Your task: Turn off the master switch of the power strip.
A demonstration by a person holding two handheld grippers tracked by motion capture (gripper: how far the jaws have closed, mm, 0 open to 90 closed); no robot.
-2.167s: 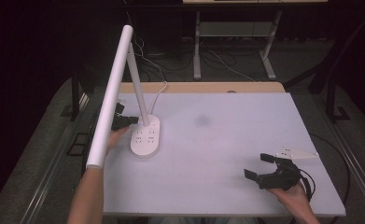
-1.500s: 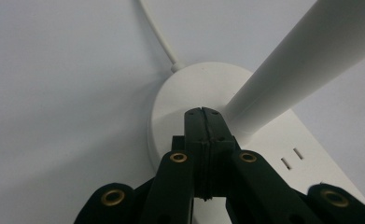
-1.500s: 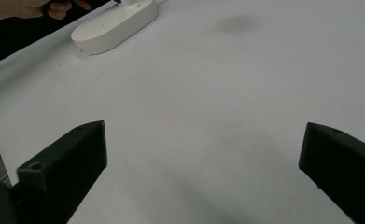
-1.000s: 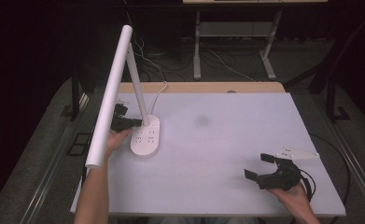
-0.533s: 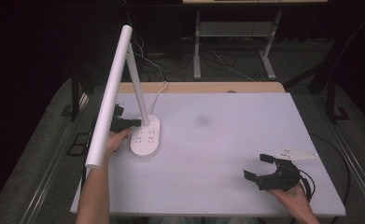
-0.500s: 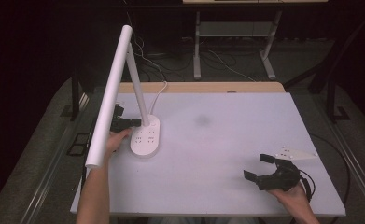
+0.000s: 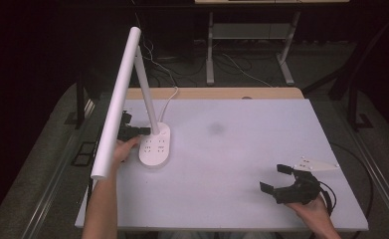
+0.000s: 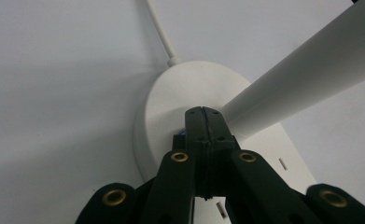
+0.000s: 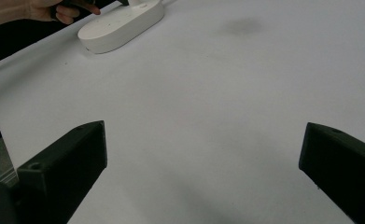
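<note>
The left claw (image 8: 202, 122) is seen pressed fully together, its tips against the lamp base (image 7: 154, 145) at the foot of the stem, at the table's (image 7: 232, 164) left side. The right claw (image 7: 275, 178) is held spread wide and empty, low over the table's near right corner, well apart from the lamp.

White desk lamp (image 7: 154, 144), white table (image 7: 242, 164) with grey smudge (image 7: 216, 128), black grippers' jaws

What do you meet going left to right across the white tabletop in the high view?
Left hand with its black gripper at the lamp's stem → white oval desk-lamp base → faint grey smudge on the table → black right gripper, fingers spread → grey three-cornered plate.
</note>
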